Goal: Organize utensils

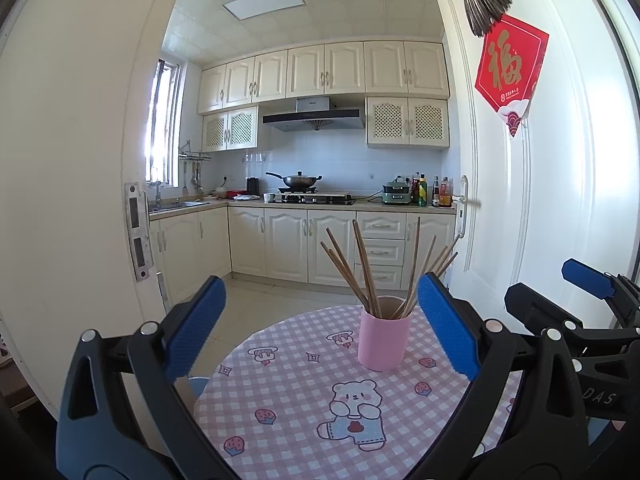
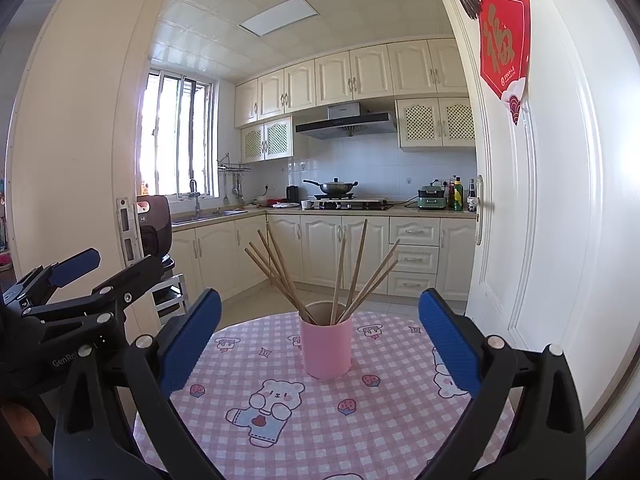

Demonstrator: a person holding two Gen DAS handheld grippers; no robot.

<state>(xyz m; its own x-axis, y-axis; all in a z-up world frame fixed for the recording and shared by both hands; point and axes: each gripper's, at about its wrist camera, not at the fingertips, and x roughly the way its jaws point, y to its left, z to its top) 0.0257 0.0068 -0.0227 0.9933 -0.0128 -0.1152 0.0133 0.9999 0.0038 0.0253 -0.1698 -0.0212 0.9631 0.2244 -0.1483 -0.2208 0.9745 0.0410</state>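
**Chopsticks all in the cup, both claws empty**

The pink cup (image 1: 384,340) stood upright on the checkered table (image 1: 288,380), with the wooden chopsticks (image 1: 362,268) fanned out inside it. The left claw (image 1: 320,328) and right claw (image 2: 320,340) both gaped wide, holding nothing, hovering short of the cup.

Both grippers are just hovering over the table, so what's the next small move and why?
Probably ease the right gripper forward toward the chopsticks: they lean splayed in the pink cup, and both it and the left gripper are open and empty.
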